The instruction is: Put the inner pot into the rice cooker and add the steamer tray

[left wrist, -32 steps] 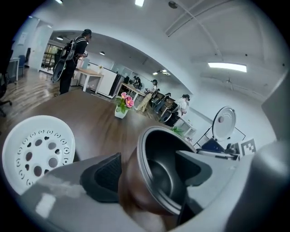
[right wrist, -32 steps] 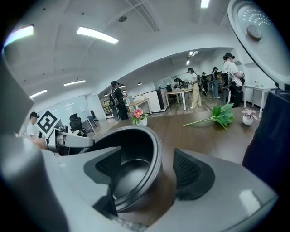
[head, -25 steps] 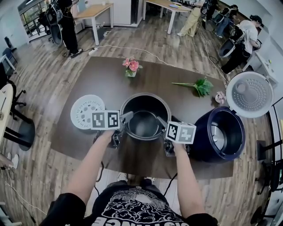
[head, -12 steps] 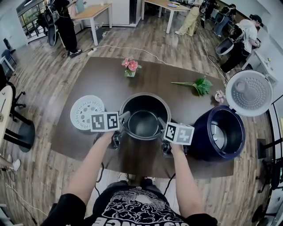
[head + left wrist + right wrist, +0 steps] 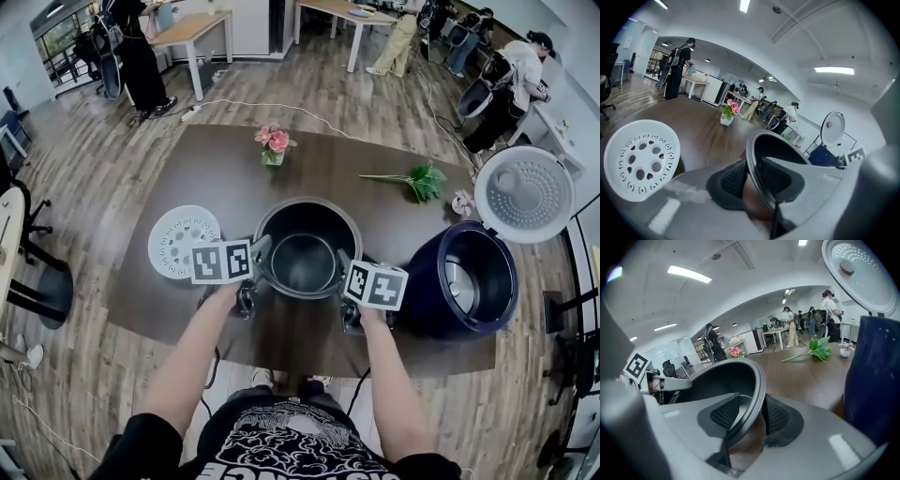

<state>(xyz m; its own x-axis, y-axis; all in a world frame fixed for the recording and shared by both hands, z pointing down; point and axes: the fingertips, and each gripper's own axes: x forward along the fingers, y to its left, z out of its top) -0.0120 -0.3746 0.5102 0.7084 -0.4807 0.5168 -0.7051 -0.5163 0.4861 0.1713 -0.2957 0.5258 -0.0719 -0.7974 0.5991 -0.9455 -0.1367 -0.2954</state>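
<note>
Surface (image 5: 375, 206) lies open around the round metal pot (image 5: 305, 255); my left claw (image 5: 262, 248) and right claw (image 5: 341, 261), just closing, clamp its thin rim.

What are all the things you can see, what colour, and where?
table: one, dark brown, middle of room
inner pot: one, dark grey, table's near side, middle
steamer tray: one, white, on table left of inner pot
rice cooker: one, dark blue, lid open, table's right end
flowers: one bunch, pink, table's far side
leafy sprig: one, green, table's far right
small pale object: one, beside the sprig
people: several, beyond the table
left gripper: one, grey, jaws have just been closing on inner pot's left rim
right gripper: one, grey, jaws have just been closing on its right rim
</note>
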